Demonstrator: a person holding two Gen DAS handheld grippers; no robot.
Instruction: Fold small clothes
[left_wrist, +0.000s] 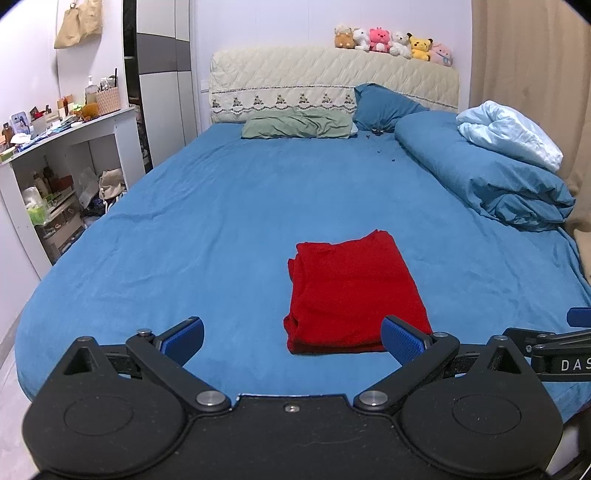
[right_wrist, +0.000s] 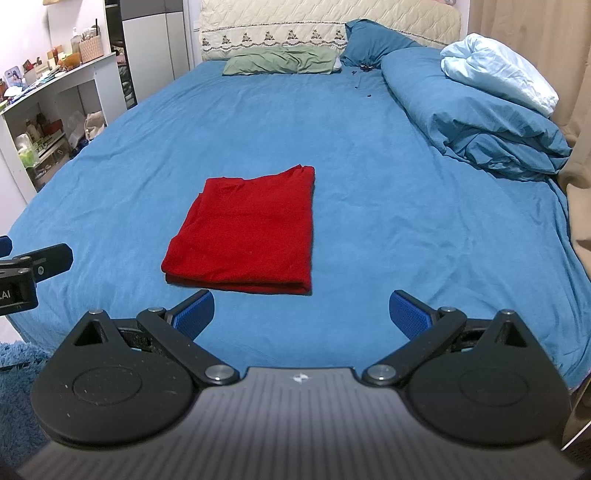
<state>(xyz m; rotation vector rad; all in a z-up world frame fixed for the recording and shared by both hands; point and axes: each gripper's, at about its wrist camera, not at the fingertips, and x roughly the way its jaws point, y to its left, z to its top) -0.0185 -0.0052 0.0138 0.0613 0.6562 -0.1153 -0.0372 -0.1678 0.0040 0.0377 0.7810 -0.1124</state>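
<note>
Left wrist view
Left gripper (left_wrist: 291, 339): fingers spread wide, nothing between the blue pads (left_wrist: 183, 339), held above the near edge of the bed (left_wrist: 184, 221).
Red garment (left_wrist: 351, 295): folded into a neat rectangle, flat on the blue sheet, just beyond the right-hand pad (which overlaps its near corner in this view).
Right gripper (left_wrist: 554, 350): only a sliver at the frame's right edge.

Right wrist view
Right gripper (right_wrist: 301, 314): fingers wide apart, empty.
Red garment (right_wrist: 247, 232): ahead and left of centre, apart from both pads.
Duvet (right_wrist: 472, 118): bunched at the far right.
</note>
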